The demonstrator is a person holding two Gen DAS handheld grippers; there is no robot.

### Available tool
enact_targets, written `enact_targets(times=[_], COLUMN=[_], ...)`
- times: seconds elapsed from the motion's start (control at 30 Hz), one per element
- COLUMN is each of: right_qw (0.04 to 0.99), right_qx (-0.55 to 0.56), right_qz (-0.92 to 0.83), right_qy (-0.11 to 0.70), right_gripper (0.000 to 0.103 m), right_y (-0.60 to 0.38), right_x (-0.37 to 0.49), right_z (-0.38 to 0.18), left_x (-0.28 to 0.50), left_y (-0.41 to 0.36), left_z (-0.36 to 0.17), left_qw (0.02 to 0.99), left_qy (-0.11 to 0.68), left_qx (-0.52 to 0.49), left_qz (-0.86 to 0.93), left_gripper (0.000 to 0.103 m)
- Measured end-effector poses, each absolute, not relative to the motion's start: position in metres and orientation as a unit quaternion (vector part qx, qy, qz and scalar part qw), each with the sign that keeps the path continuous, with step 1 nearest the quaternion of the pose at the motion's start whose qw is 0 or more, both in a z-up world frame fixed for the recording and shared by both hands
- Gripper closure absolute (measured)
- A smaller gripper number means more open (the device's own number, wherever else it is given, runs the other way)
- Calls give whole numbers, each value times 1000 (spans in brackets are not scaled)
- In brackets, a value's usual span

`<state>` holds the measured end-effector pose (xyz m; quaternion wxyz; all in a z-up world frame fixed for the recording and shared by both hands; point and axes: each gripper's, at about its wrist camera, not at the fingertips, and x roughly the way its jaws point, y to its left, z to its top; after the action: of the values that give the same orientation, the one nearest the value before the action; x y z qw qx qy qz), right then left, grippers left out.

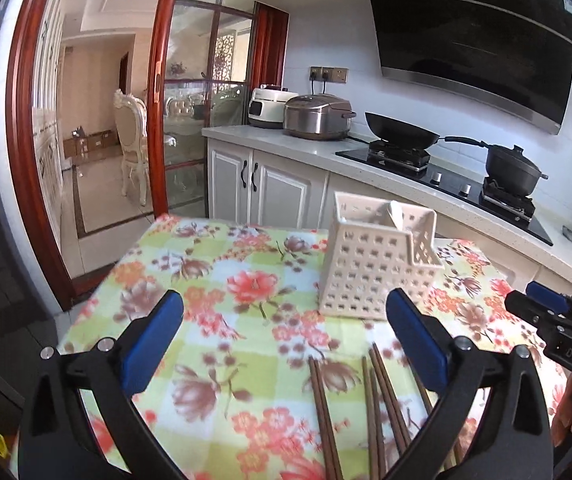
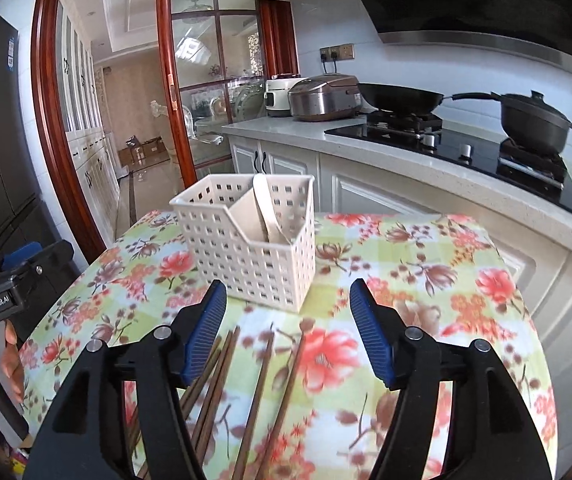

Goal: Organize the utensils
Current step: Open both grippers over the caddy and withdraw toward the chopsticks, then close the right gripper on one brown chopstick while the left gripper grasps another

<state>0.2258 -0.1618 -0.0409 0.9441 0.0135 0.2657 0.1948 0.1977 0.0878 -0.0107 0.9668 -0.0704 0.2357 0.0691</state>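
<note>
My left claw stands wide, its blue pads far apart with nothing between them but flowered tablecloth. The brown chopsticks lie loose on the cloth below and to the right of its gap, their tips pointing away from me toward the white perforated holder. Several of them run under my right-hand finger; none touches a pad as far as I can tell. The holder sits just beyond that finger's tip, on the far right part of the cloth.

My right claw is open too, though less wide, and grips nothing. Seen from there, the chopsticks fan out on the cloth below the gap and under the left finger, one pair lying nearer the middle. The holder stands upright just past the fingertips, a little left of centre.

A slanted divider splits the holder into compartments. A pale, flat utensil leans in the back section; what kind it is I cannot tell. The front section looks unfilled.

At the edge of each view I see the other claw, held in a hand.
</note>
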Motion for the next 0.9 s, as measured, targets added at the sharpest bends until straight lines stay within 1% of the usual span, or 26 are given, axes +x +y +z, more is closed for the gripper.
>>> enact_targets(times=[0.13, 0.43, 0.53, 0.63, 0.77, 0.9], right_qw=[947, 933, 930, 923, 909, 899], right_qx=[18, -1, -4, -5, -9, -17], right_qz=[186, 180, 174, 166, 158, 155], right_qy=[262, 312, 324, 348, 386, 409], right_gripper=[41, 41, 44, 51, 66, 75], right_y=[-163, -151, -148, -145, -141, -134], right_x=[212, 218, 222, 231, 243, 254], right_z=[-53, -97, -109, -123, -140, -149], left_x=[180, 181, 186, 192, 200, 208], left_y=[81, 69, 72, 76, 78, 82], left_z=[-25, -64, -75, -86, -96, -105], left_qw=[970, 958, 953, 947, 941, 933], left_qy=[218, 277, 291, 306, 324, 346], left_qx=[-68, -47, -55, -60, -63, -68], left_qz=[81, 64, 65, 72, 71, 73], left_gripper=[5, 5, 5, 5, 5, 6])
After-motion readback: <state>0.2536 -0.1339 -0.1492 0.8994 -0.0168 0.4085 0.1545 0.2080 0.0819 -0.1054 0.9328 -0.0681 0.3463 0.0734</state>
